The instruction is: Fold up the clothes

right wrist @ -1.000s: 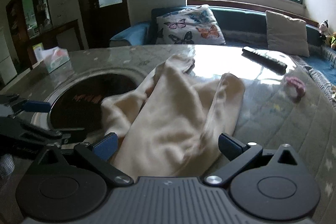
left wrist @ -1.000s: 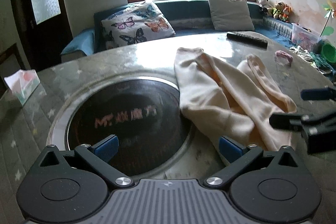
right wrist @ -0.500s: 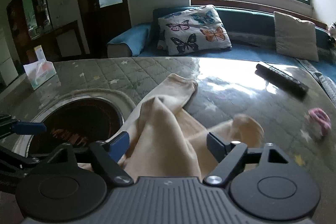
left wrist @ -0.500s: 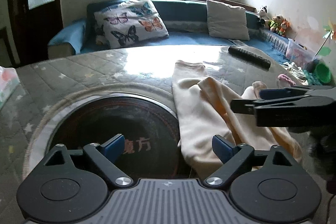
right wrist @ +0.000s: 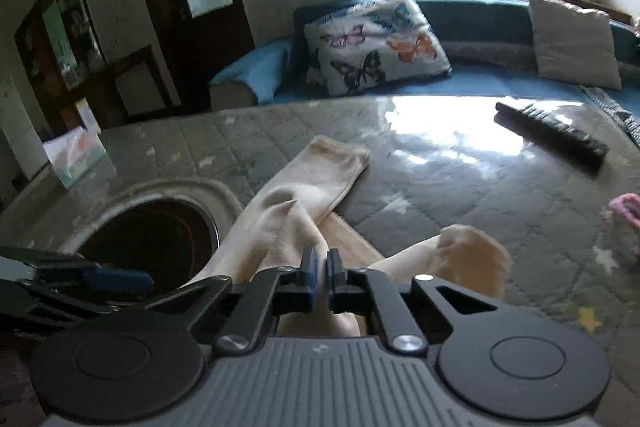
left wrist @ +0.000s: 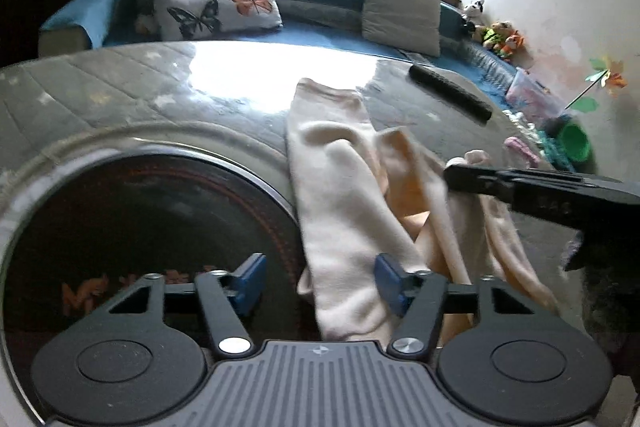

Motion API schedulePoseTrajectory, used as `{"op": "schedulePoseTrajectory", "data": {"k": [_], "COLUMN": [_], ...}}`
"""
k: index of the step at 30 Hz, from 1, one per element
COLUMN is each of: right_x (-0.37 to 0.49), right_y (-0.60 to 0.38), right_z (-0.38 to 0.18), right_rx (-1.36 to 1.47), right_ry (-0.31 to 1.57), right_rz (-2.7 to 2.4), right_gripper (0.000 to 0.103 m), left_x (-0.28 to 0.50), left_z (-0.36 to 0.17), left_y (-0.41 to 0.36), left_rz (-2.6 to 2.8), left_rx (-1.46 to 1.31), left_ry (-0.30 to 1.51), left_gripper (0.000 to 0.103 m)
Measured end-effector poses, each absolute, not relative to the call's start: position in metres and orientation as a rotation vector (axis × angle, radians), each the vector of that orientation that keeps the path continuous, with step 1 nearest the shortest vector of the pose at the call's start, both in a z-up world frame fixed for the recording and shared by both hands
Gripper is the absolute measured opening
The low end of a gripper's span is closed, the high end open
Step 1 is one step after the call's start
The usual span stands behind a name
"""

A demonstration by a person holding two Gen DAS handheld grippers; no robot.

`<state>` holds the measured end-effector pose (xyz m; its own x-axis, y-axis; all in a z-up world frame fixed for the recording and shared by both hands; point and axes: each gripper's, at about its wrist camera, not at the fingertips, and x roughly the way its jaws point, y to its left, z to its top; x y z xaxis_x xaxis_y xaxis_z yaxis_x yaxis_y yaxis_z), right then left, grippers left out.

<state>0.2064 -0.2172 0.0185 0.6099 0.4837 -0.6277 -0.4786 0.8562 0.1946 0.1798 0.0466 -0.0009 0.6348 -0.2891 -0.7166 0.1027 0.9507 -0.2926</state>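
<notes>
Far left edge of the table [right wrist: 460, 195]: tissue box [right wrist: 76, 159], untouched. Left-centre: round dark hob [left wrist: 152, 227] set into the table. Left gripper [left wrist: 318, 281] hovers low over the hob's right rim, jaws wide with nothing between them; compared with 0.5 s ago it has edged closer to the near hem of the garment [left wrist: 340, 195]. Garment is cream, looks like leggings, lying from the hob's right rim toward the table's middle, one cuff pointing to the far edge, the other leg bunched to the right. Main change: right gripper [right wrist: 320, 277], open 0.5 s ago, has now closed its pads on a raised ridge of the cloth near the crotch; from the left wrist view its jaw tip sits against the fabric. Judgement: the grasp for the first fold is made on the right; the left has yet to take the hem. Right of the garment: remote [right wrist: 552, 131] toward the far right edge, pink item [right wrist: 626, 211] at the right edge, both apart from the cloth.
</notes>
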Motion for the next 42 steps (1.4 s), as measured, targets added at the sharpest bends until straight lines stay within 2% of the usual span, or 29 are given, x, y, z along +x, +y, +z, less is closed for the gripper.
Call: {"op": "schedulePoseTrajectory", "data": {"k": [1,2,3,4,5,9,21,28,34,37,39,42], "right_x": [0.203,0.200,0.195,0.191,0.187,0.166,0.072,0.022,0.014,0.020,0.032,0.055], "right_y": [-0.222,-0.227,-0.232,-0.237,-0.242,-0.267,-0.388,-0.443,-0.453,-0.446,-0.433,-0.407], "right_z": [0.022,0.026,0.031,0.036,0.040,0.056,0.081,0.063,0.051,0.057,0.058,0.052], "right_rx": [0.011,0.016,0.021,0.026,0.031,0.052,0.163,0.229,0.197,0.179,0.159,0.135], "right_ry": [0.715,0.701,0.686,0.671,0.655,0.602,0.501,0.575,0.625,0.601,0.603,0.630], "right_rz": [0.552,0.546,0.537,0.529,0.521,0.480,0.237,0.066,-0.013,0.018,0.070,0.159], "right_gripper": [0.004,0.004,0.004,0.004,0.004,0.004,0.004,0.004,0.007,0.011,0.017,0.025], "left_x": [0.179,0.179,0.177,0.175,0.172,0.161,0.074,0.000,-0.003,0.010,0.025,0.058], "left_z": [-0.001,0.000,0.001,0.003,0.005,0.010,0.036,0.038,0.044,0.052,0.055,0.053], "left_y": [0.047,0.047,0.047,0.046,0.045,0.050,0.089,0.090,0.086,0.083,0.076,0.063], "left_rz": [-0.240,-0.253,-0.261,-0.266,-0.272,-0.252,-0.121,-0.117,-0.112,-0.107,-0.110,-0.130], "left_rx": [-0.249,-0.260,-0.262,-0.260,-0.255,-0.259,-0.298,-0.278,-0.204,-0.167,-0.132,-0.084], "left_ry": [0.857,0.856,0.852,0.845,0.837,0.811,0.748,0.794,0.801,0.759,0.742,0.729], "left_gripper": [0.042,0.028,0.020,0.017,0.009,0.002,0.001,0.002,0.005,0.016,0.026,0.034]}}
